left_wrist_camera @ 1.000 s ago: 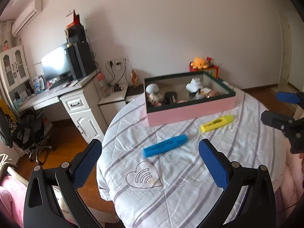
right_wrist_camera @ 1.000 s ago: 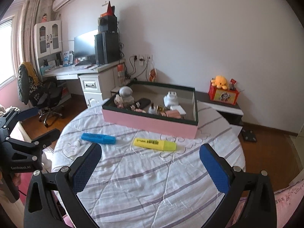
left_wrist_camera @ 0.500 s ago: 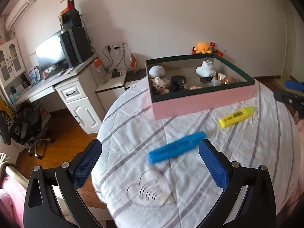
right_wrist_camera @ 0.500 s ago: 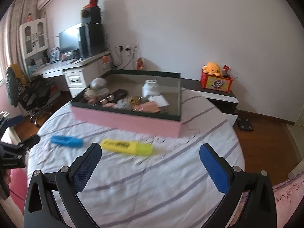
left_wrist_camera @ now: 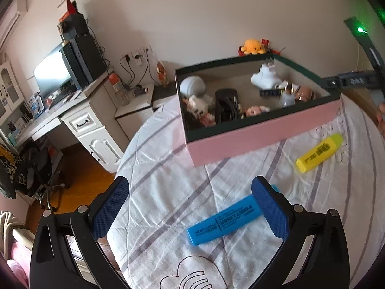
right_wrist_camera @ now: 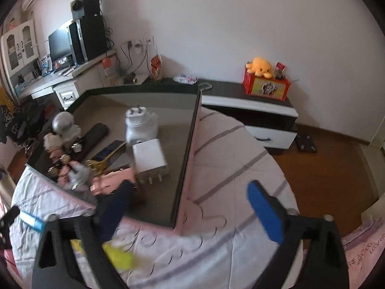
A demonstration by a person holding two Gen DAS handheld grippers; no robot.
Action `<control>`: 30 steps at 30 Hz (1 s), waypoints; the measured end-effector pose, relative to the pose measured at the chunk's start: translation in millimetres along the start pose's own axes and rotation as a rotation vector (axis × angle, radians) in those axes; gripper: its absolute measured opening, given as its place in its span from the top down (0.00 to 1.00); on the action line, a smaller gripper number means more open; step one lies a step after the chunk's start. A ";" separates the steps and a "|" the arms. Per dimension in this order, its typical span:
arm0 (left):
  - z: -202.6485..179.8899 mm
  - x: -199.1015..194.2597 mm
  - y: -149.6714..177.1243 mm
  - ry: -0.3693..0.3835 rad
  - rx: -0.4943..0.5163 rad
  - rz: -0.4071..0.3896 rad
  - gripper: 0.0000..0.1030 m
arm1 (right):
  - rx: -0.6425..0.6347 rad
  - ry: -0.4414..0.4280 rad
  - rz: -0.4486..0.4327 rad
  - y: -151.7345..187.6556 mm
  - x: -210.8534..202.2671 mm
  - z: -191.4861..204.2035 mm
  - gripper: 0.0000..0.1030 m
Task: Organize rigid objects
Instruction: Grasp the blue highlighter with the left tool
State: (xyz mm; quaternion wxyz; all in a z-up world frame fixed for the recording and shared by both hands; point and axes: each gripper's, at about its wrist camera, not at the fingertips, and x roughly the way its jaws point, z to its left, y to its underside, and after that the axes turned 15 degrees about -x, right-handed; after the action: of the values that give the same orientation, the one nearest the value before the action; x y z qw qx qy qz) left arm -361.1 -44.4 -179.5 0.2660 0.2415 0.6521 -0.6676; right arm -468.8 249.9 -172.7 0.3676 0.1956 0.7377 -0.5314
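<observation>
Left wrist view, blocky blue highlighter (left_wrist_camera: 225, 220), quilted striped cloth (left_wrist_camera: 168, 192), textured claw pads (left_wrist_camera: 269, 208)

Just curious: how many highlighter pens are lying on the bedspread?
2. The blue highlighter lies nearest the left gripper; the yellow highlighter lies beside the pink box.

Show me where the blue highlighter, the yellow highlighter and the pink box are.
blue highlighter (left_wrist_camera: 225, 219): left wrist view, middle of its labelled barrel.
yellow highlighter (left_wrist_camera: 318, 152): left wrist view, middle of its printed barrel.
pink box (left_wrist_camera: 264, 134): left wrist view, near outer wall.
</observation>
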 end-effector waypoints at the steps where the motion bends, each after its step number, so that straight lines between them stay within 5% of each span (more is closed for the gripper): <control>1: 1.1 2.4 2.0 -0.002 -0.003 0.010 0.00 | -0.006 -0.007 0.013 -1.4 5.7 -0.5 0.38; 7: -5.8 10.5 21.0 0.028 0.065 0.044 0.00 | -0.026 -0.077 0.078 -2.3 29.9 2.8 0.72; 15: -6.1 24.7 32.2 0.016 0.102 0.080 0.01 | -0.033 -0.081 0.081 -2.4 26.7 1.6 0.74; 17: -4.1 29.0 29.4 0.053 0.071 0.087 0.12 | -0.030 -0.082 0.081 -3.0 26.0 1.9 0.74; 19: -0.6 32.7 27.1 0.119 0.020 0.117 0.46 | -0.029 -0.083 0.082 -5.1 26.5 2.5 0.74; 22: 3.1 33.8 23.5 0.134 -0.039 0.127 0.75 | -0.031 -0.085 0.084 -5.5 26.3 3.9 0.74; 30: 20.0 31.5 24.0 0.042 -0.138 0.118 0.75 | -0.033 -0.087 0.088 -5.0 24.9 6.2 0.74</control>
State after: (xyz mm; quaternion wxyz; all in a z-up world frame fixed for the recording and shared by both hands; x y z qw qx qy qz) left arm -367.9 -65.8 -217.8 0.3071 0.2746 0.6867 -0.5989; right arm -486.4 239.9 -189.2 0.4254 0.1984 0.7206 -0.5103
